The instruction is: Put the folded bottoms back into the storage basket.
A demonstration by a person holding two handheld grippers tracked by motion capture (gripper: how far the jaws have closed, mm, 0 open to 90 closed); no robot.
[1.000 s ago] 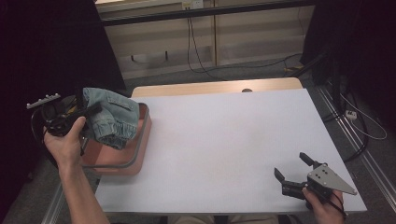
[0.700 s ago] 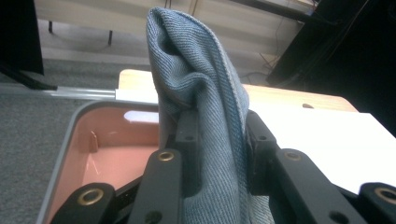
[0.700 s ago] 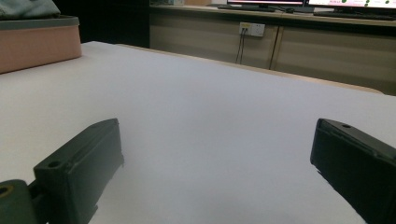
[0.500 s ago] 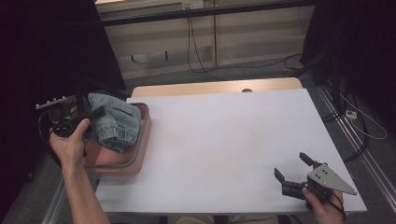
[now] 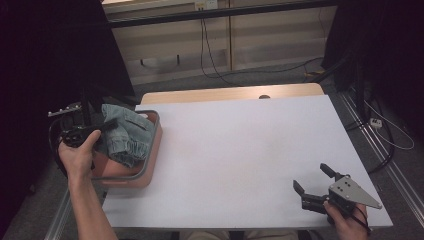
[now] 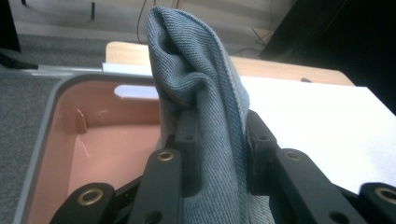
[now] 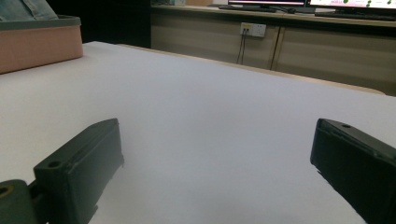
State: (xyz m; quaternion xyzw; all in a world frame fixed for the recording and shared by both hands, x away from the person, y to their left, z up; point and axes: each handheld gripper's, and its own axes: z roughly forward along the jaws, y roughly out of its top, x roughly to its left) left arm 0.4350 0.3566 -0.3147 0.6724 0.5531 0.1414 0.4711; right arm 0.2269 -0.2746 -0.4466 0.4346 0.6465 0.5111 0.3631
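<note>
A blue denim garment (image 5: 127,136) hangs bunched over a pink bin with a grey rim (image 5: 152,150) at the table's left edge. My left gripper (image 5: 104,128), held by a hand at the far left, is shut on the cloth. In the left gripper view the denim (image 6: 201,93) rises in a fold between the closed jaws (image 6: 217,128), above the bin's bare pink floor (image 6: 107,149). My right gripper (image 5: 311,178) rests low at the table's front right, open, with nothing between its jaws (image 7: 219,140).
A white sheet (image 5: 250,150) covers the table, with a wooden strip (image 5: 230,93) showing at the far edge. In the right gripper view the bin (image 7: 37,44) stands far off at the upper left. Cables (image 5: 210,50) run across the floor beyond the table.
My left gripper has shifted a little to the right and nearer the person, carrying the denim with it over the bin. The right gripper has stayed still.
</note>
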